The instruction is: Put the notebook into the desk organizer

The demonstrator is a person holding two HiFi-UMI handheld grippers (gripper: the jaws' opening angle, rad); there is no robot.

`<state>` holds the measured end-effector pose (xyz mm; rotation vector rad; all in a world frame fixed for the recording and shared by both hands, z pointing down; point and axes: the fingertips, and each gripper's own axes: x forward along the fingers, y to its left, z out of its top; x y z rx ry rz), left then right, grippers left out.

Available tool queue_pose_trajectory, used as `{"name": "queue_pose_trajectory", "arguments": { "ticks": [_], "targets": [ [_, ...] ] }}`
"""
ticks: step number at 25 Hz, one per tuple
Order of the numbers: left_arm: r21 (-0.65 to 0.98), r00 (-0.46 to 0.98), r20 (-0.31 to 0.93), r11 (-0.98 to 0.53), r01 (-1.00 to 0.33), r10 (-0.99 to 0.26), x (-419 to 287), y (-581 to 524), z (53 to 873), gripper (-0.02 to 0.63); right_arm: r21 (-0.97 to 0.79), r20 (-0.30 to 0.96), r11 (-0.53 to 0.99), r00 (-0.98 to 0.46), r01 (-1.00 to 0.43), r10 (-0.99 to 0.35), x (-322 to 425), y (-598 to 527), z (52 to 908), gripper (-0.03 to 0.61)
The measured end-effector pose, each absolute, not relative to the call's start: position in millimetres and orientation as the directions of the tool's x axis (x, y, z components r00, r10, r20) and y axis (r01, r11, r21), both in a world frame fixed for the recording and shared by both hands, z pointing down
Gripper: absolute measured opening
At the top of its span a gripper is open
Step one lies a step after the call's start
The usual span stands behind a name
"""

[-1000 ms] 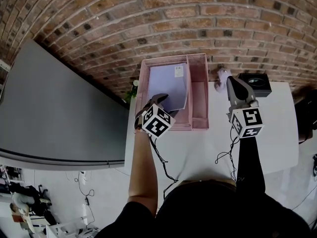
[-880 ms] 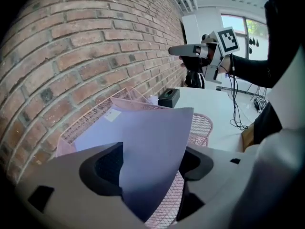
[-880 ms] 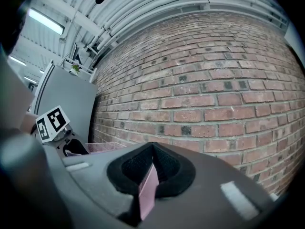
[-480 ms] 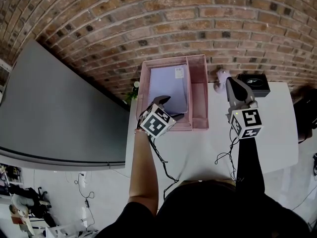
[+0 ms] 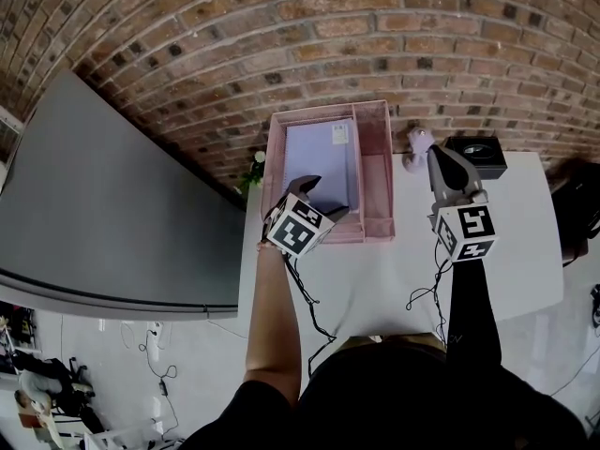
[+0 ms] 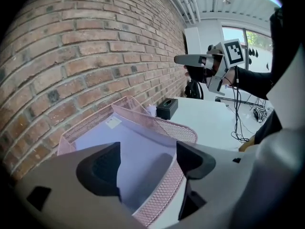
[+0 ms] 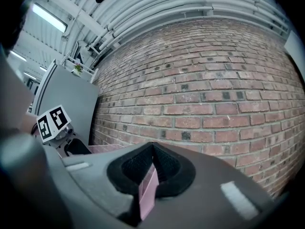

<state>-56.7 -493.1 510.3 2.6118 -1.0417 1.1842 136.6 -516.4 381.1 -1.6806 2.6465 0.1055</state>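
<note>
The lavender notebook (image 5: pixel 322 156) lies flat in the wide left compartment of the pink mesh desk organizer (image 5: pixel 375 172), against the brick wall; it also shows in the left gripper view (image 6: pixel 128 142). My left gripper (image 5: pixel 322 201) hovers at the organizer's near rim, open. Its jaws (image 6: pixel 148 163) have just been opening, with nothing pressed between them and the notebook lying below. My right gripper (image 5: pixel 437 153) is held level over the table to the organizer's right. It is shut (image 7: pixel 152 149) and points at the wall.
A black box (image 5: pixel 478 156) and a small pale purple object (image 5: pixel 418 143) stand on the white table (image 5: pixel 375 270) at the wall, close to the right gripper. Cables (image 5: pixel 427 293) trail toward me. A grey panel (image 5: pixel 103 204) borders the table's left side.
The left gripper's jaws have spread wider. The notebook, slightly askew before, now lies straight in the compartment. The right gripper has shifted a little.
</note>
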Motion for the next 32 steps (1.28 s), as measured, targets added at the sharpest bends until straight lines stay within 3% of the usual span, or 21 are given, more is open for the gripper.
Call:
{"name": "queue_pose_trajectory", "arguments": {
  "ticks": [7, 18, 32],
  "targets": [
    [-0.205, 0.469, 0.617, -0.704, -0.680, -0.633, -63, -491, 485, 0.362, 0.065, -0.046, 0.414, -0.417, -0.908, -0.908, 133, -499, 376, 0.003],
    [-0.137, 0.496, 0.372, -0.575, -0.806, -0.785, -71, -475, 428, 0.362, 0.076, -0.061, 0.399, -0.403, -0.914, -0.913, 118, -458, 361, 0.003],
    [-0.117, 0.446, 0.240, -0.481, -0.869, -0.863, -93, -400, 395, 0.362, 0.084, -0.068, 0.382, -0.388, -0.920, -0.919, 91, -386, 359, 0.002]
  ]
}}
